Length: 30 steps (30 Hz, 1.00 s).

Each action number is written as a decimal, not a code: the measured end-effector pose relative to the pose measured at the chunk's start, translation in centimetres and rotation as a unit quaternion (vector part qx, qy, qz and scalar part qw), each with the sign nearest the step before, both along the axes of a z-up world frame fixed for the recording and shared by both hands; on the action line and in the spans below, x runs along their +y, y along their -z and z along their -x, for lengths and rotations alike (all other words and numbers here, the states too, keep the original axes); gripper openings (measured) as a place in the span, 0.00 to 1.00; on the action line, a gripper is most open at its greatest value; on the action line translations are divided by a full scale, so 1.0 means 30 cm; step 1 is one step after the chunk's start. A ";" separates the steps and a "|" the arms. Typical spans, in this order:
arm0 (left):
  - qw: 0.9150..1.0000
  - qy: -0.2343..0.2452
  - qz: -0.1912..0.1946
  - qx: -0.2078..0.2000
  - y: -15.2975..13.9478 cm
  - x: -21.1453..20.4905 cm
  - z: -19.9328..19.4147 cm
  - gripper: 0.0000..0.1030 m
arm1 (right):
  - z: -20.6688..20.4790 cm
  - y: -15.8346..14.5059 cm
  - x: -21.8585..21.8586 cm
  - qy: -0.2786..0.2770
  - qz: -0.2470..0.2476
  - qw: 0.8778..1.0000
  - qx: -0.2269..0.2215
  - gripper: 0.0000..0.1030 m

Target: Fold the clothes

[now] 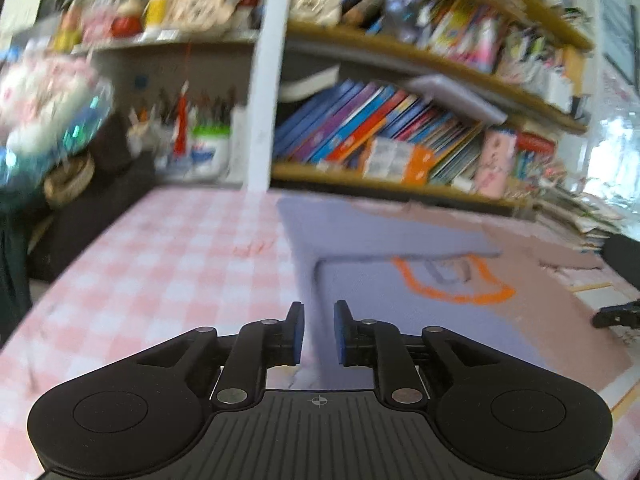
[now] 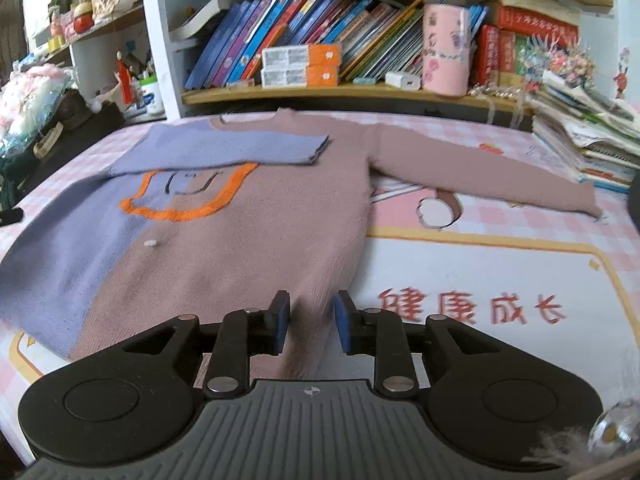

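Sweater, mauve-and-lavender knit with orange outline, lies flat on pink checked surface — lavender sleeve already folded across chest. Left gripper and right gripper both agape, empty. Next, likely: fold mauve sleeve inward.

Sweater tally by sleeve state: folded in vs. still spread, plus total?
Folded across chest: 1, the purple sleeve
Still spread out: 1, the brown sleeve
Total sleeves on the sweater: 2
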State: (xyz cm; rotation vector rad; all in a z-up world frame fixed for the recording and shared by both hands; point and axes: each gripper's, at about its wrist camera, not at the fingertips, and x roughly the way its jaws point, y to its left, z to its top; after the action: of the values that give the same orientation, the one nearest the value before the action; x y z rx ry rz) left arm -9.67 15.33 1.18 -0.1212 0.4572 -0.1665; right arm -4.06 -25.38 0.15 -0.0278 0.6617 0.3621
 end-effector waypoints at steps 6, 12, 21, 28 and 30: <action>0.999 0.035 -0.031 -0.022 -0.009 -0.073 0.005 0.23 | -0.044 -0.051 -0.115 0.058 -0.004 0.998 -0.016 0.34; 0.997 0.038 -0.062 0.002 0.046 -0.095 -0.022 0.23 | -0.177 -0.102 -0.301 0.132 0.002 0.991 -0.005 0.39; 0.994 0.047 -0.099 -0.006 0.026 -0.124 -0.016 0.33 | -0.443 -0.094 -0.538 0.238 -0.009 0.970 0.042 0.41; 0.988 0.049 -0.134 -0.051 -0.003 -0.156 -0.036 0.36 | -0.570 -0.064 -0.629 0.283 -0.005 0.958 0.050 0.44; 0.988 0.054 -0.138 -0.042 0.011 -0.163 -0.049 0.36 | -0.595 -0.054 -0.647 0.292 -0.009 0.955 0.053 0.47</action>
State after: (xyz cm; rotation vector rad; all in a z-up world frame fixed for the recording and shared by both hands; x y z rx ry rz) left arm -8.19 10.43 0.87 0.1829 0.3992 -0.2120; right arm 13.79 -44.79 1.78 0.2041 0.7404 -0.2023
